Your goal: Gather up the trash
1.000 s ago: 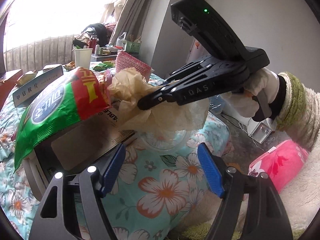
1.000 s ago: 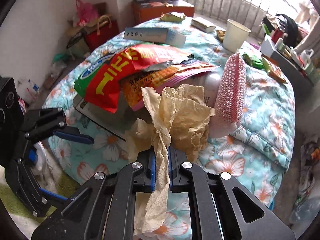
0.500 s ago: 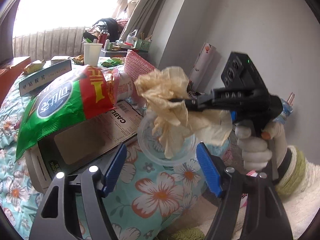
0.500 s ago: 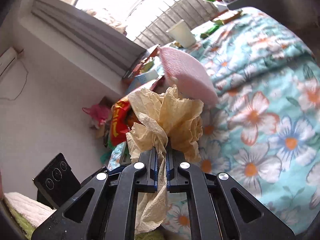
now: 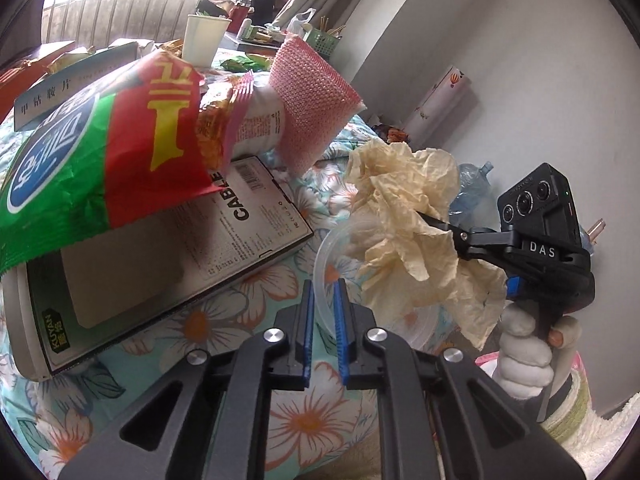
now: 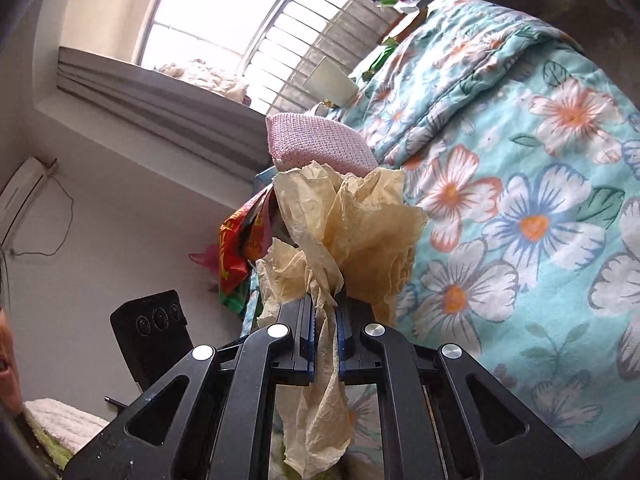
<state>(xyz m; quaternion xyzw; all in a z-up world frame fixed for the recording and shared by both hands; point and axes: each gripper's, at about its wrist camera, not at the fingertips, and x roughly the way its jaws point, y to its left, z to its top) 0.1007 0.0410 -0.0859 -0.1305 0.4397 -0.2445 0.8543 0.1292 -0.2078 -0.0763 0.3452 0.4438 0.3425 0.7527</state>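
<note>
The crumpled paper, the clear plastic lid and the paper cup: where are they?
crumpled paper [image 6: 352, 232], right wrist view, its bunched top.
clear plastic lid [image 5: 320, 256], left wrist view, its left rim.
paper cup [image 5: 202, 40], left wrist view, its side wall.

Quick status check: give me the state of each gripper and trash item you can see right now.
Left gripper: just closed, pinching the rim of the clear lid.
Clear lid: on the quilt, partly under the tissue.
Right gripper: shut on the tissue.
Tissue: crumpled, lifted clear of the quilt.
Snack bag: lying over the box.
Box: flat on the quilt.
Paper cup: upright.
</note>
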